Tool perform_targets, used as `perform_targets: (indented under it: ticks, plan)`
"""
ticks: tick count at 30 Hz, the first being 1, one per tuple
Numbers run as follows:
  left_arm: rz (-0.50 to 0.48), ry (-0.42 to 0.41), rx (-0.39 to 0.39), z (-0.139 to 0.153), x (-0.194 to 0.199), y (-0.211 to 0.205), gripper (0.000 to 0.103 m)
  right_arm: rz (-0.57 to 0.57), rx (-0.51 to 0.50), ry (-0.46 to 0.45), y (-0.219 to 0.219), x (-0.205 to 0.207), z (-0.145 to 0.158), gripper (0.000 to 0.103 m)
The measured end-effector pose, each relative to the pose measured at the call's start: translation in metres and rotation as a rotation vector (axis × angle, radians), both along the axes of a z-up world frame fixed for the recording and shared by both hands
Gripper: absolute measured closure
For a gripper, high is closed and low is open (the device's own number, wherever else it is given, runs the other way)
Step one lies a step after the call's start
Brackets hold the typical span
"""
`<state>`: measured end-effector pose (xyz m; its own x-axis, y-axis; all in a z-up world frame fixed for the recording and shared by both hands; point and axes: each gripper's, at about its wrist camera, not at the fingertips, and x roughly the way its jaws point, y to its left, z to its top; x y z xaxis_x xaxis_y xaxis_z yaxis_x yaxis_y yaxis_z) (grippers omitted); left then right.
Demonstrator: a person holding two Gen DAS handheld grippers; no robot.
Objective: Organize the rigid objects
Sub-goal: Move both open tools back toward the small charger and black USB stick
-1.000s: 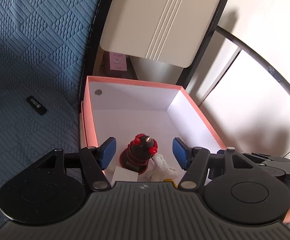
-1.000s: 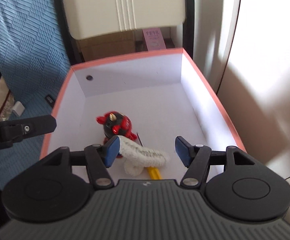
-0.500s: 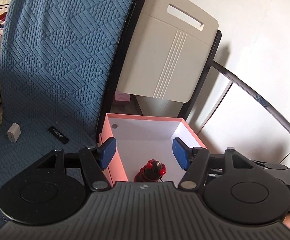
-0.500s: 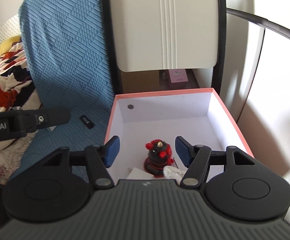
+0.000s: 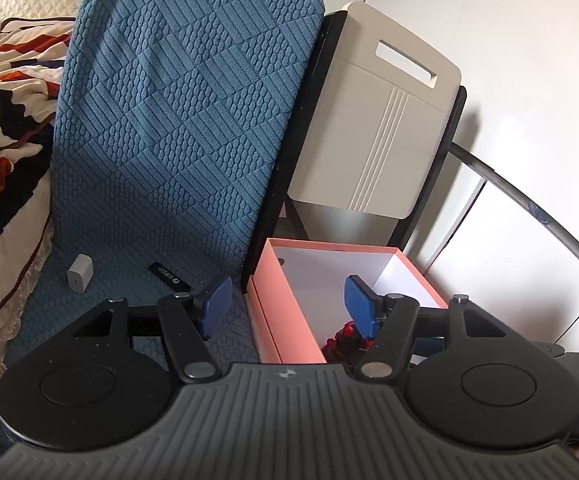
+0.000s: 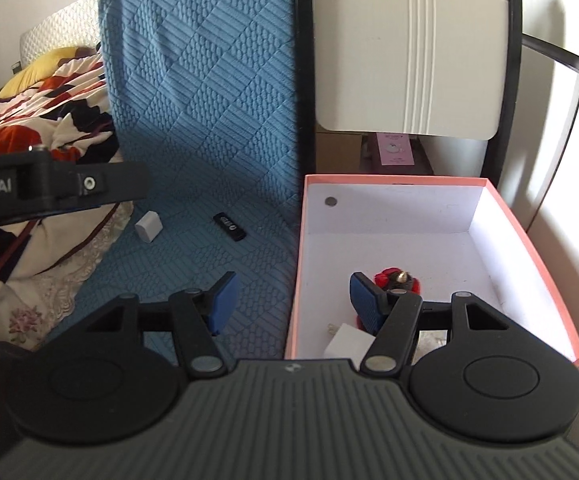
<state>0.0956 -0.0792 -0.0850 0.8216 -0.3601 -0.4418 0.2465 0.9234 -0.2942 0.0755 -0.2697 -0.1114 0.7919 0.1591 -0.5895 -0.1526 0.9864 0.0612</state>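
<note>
A pink-rimmed white box (image 6: 537, 256) (image 5: 289, 320) stands beside a blue quilted mat (image 6: 209, 120) (image 5: 169, 140). Inside it sit a red and black figure (image 6: 399, 278) (image 5: 345, 340) and a white block (image 6: 347, 344), both partly hidden by gripper fingers. On the mat lie a white charger cube (image 6: 148, 227) (image 5: 79, 272) and a black USB stick (image 6: 229, 227) (image 5: 168, 277). My left gripper (image 5: 285, 304) is open and empty, straddling the box's left wall. My right gripper (image 6: 291, 304) is open and empty too, over the same wall. The left gripper's body shows in the right wrist view at far left.
A beige folded panel (image 5: 373, 128) (image 6: 409, 48) in a black frame leans on the wall behind the box. A patterned blanket (image 6: 41, 100) (image 5: 5, 100) lies left of the mat. A pink card (image 6: 395, 150) stands behind the box. White floor spreads to the right.
Both grippers pulled back and up from inside the box and swung left. The mat, charger cube and USB stick came into fuller view. The jaws kept the same opening.
</note>
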Motion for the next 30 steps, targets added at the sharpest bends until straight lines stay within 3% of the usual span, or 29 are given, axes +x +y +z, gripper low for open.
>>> perform_targets:
  ticks: [11,23,27,30]
  plan:
    - [0.048,0.02,-0.022,-0.022,-0.001,0.049,0.035,0.048,-0.014,0.011,0.043,-0.008,-0.014,0.039]
    - [0.084,0.05,0.02,-0.047,0.0,0.063,0.035,0.058,0.013,0.052,0.061,-0.011,-0.045,0.039]
    - [0.145,0.037,0.0,-0.051,-0.002,0.066,0.035,0.056,0.009,0.057,0.064,-0.01,-0.053,0.039]
    - [0.126,0.028,0.025,-0.053,0.003,0.062,0.035,0.058,0.0,0.058,0.067,-0.01,-0.056,0.039]
